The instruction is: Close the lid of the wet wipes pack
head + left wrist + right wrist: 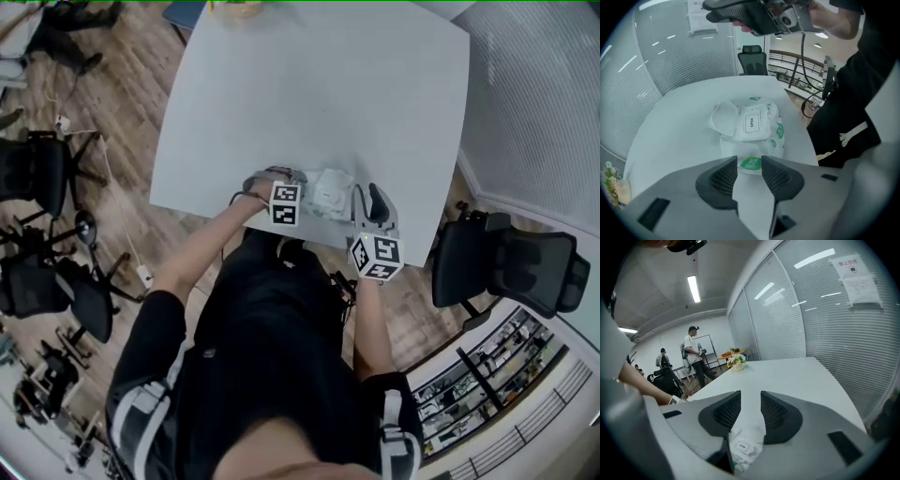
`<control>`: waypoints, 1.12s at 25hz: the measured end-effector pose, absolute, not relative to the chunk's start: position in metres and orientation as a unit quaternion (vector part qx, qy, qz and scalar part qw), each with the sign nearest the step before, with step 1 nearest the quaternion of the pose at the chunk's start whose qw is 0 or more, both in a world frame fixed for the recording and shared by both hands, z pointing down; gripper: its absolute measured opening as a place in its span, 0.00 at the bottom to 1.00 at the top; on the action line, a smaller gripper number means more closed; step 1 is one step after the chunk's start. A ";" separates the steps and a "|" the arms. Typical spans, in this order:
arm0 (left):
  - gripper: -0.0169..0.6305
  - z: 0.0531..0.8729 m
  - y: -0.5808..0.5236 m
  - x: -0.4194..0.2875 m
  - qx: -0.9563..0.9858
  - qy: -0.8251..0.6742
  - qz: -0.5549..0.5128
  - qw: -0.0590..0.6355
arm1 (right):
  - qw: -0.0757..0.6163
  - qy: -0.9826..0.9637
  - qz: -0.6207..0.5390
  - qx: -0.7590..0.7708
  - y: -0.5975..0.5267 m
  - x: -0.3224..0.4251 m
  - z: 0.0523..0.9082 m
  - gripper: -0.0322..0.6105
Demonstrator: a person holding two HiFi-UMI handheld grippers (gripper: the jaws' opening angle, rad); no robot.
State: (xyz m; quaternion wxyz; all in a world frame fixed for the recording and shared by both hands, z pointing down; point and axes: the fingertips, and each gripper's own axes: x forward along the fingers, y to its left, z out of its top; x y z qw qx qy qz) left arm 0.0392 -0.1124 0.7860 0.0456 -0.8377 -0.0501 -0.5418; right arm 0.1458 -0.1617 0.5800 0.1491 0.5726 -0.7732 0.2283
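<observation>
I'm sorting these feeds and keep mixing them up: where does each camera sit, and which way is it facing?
Left gripper view: rides the left tongs, aimed down at the wet wipes pack, lid open, on the table; torso at right.
Right gripper view: rides the right tongs, looking across the table toward a glass wall; forearm at left.
Head view: on the person's head, steeply down; arms, torso, both tongs.
Shared: all three show the pack and table.

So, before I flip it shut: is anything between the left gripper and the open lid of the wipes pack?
Nothing visible does. The left gripper, jaws open, faces the wet wipes pack; only the pack's near end lies before the flipped-back lid.
</observation>
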 end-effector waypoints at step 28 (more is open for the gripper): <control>0.29 0.799 -0.115 0.044 -0.830 -0.099 -0.548 0.003 | 0.471 -0.834 0.240 0.159 -0.157 0.099 0.725 0.15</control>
